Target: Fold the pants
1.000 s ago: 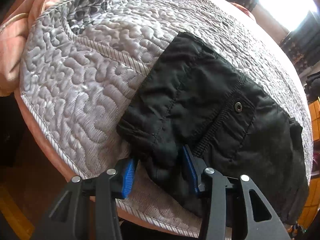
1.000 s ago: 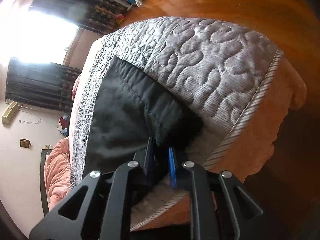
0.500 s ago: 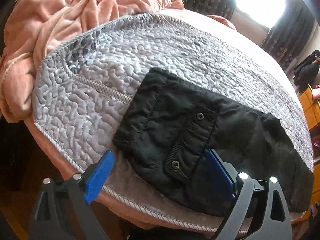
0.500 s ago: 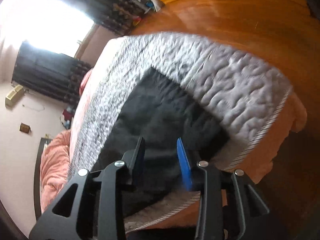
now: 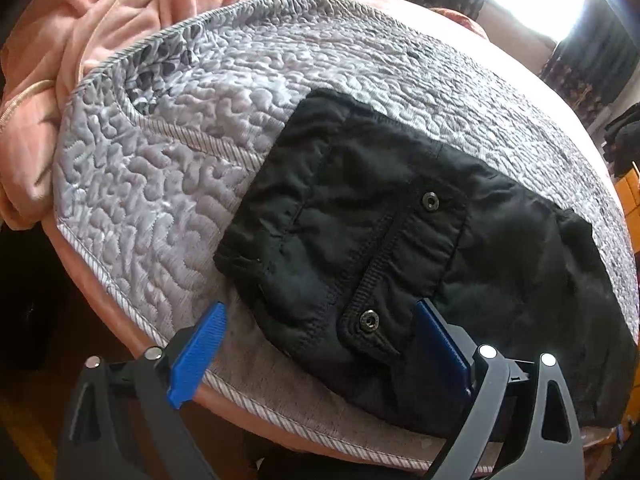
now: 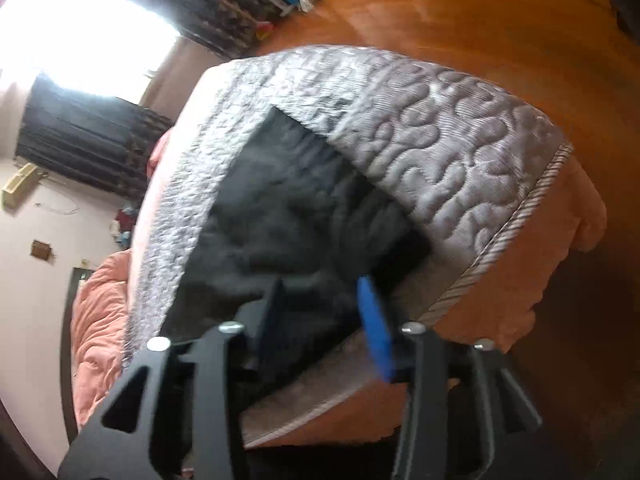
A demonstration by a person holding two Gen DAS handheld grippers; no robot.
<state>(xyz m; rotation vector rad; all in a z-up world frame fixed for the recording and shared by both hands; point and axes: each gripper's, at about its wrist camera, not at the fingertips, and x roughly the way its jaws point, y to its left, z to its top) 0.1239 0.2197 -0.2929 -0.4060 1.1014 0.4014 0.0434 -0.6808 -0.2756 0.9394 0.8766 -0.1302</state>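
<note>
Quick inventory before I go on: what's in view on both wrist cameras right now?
pants: one, black, folded, lying on the quilt near the bed's edge
snap buttons: two, dark metal, on the pants' pocket flap
quilt: one, silver-grey, spread on the bed
blanket: one, pink, bunched beyond the quilt
curtains: dark, beside the bright window
floor: orange-brown wood, beyond the bed
left gripper: blue pads, open wide, above the pants' edge
right gripper: jaws opening, pants below, nothing gripped
</note>
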